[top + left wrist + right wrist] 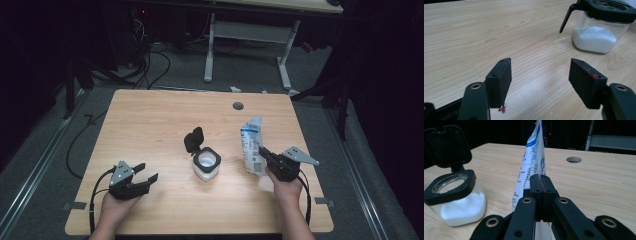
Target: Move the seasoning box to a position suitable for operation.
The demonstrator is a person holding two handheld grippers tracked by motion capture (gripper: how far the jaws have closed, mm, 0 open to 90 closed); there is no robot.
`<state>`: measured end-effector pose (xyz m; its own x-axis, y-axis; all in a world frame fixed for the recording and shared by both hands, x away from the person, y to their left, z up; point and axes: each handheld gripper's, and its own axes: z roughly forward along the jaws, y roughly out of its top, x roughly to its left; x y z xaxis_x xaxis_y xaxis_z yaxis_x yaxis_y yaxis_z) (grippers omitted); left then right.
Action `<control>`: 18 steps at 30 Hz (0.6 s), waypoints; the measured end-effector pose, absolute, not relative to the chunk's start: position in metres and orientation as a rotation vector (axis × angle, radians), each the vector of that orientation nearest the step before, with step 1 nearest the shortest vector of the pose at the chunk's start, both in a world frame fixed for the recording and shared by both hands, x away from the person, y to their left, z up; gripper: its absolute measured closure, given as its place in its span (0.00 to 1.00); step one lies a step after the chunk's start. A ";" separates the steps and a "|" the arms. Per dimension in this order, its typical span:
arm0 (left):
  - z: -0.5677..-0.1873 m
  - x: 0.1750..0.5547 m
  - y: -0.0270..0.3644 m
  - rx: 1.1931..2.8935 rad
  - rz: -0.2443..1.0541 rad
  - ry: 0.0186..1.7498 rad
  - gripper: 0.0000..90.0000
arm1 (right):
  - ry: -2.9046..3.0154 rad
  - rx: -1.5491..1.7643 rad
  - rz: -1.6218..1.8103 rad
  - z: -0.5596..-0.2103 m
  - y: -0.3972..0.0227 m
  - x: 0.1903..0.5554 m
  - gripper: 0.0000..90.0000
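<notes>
A glass jar (206, 165) holding white powder stands mid-table with its black flip lid (193, 139) tipped open; it also sits at the upper right of the left gripper view, jar (599, 30), and at the left of the right gripper view, jar (456, 200). A white-and-blue pouch (252, 145) stands upright to the jar's right. My right gripper (265, 156) is shut on the pouch (532, 165) near its lower edge, pads pressed together on it. My left gripper (146, 172) rests at the near left, open, with bare table between its pads (499, 80).
The wooden table (150, 125) has a round cable hole (238, 106) near its far edge. Beyond it stand a white desk frame (247, 35) and loose cables on a dark floor. Open tabletop lies left of the jar.
</notes>
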<state>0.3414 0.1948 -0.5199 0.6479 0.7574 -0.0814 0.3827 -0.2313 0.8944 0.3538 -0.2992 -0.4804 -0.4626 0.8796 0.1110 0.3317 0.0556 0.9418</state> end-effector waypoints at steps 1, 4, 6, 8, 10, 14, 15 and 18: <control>-0.520 0.341 0.195 1.846 0.457 0.907 0.39 | 1.826 1.209 1.406 -0.481 -0.300 0.355 1.00; -0.520 0.341 0.194 1.849 0.458 0.904 0.39 | 1.804 1.211 1.405 -0.481 -0.301 0.358 1.00; -0.519 0.341 0.194 1.848 0.457 0.901 0.39 | 1.794 1.211 1.405 -0.482 -0.302 0.360 1.00; -0.520 0.341 0.194 1.850 0.458 0.902 0.39 | 1.785 1.217 1.413 -0.483 -0.303 0.363 1.00; -0.520 0.341 0.194 1.848 0.456 0.904 0.39 | 1.789 1.205 1.394 -0.483 -0.302 0.366 1.00; -0.520 0.341 0.194 1.851 0.456 0.902 0.39 | 1.799 1.175 1.370 -0.480 -0.297 0.371 1.00; -0.520 0.341 0.194 1.851 0.457 0.901 0.39 | 1.791 1.171 1.373 -0.479 -0.297 0.372 1.00; -0.520 0.341 0.194 1.849 0.459 0.902 0.39 | 1.765 1.175 1.393 -0.479 -0.299 0.374 1.00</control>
